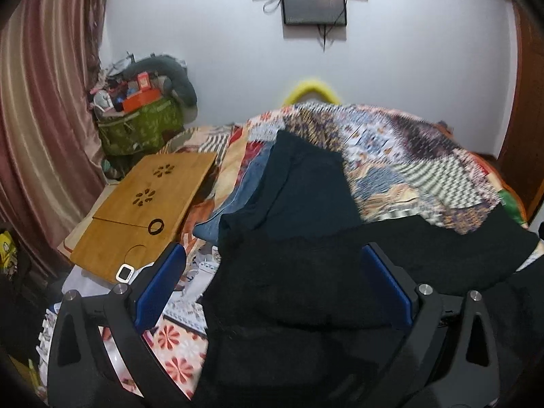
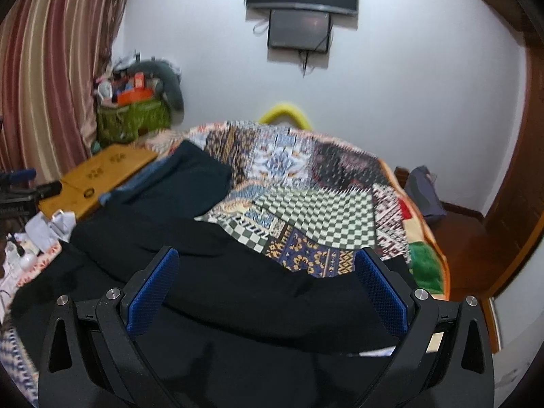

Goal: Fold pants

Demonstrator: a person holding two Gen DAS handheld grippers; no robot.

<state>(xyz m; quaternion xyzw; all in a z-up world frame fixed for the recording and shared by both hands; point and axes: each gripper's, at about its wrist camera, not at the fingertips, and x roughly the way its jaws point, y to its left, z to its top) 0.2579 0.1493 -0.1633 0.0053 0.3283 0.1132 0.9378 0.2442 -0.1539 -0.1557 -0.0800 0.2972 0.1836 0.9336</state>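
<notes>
Black pants [image 1: 306, 289] lie spread on a patchwork quilt [image 1: 408, 156] on the bed, running across the near edge in both views [image 2: 238, 289]. My left gripper [image 1: 272, 272] is open, its blue pads [image 1: 159, 289] wide apart above the pants' left part. My right gripper [image 2: 268, 282] is open too, blue pads [image 2: 384, 295] apart over the pants' right part near the bed's right side. Neither gripper holds cloth.
A folded dark garment [image 1: 306, 183] lies on folded blue jeans [image 1: 244, 187] beyond the pants. A wooden lap desk [image 1: 142, 207] sits at left, with a green bag of clutter [image 1: 142, 125] behind. Curtain left, screens on the wall [image 1: 312, 3], wooden door right [image 2: 510, 204].
</notes>
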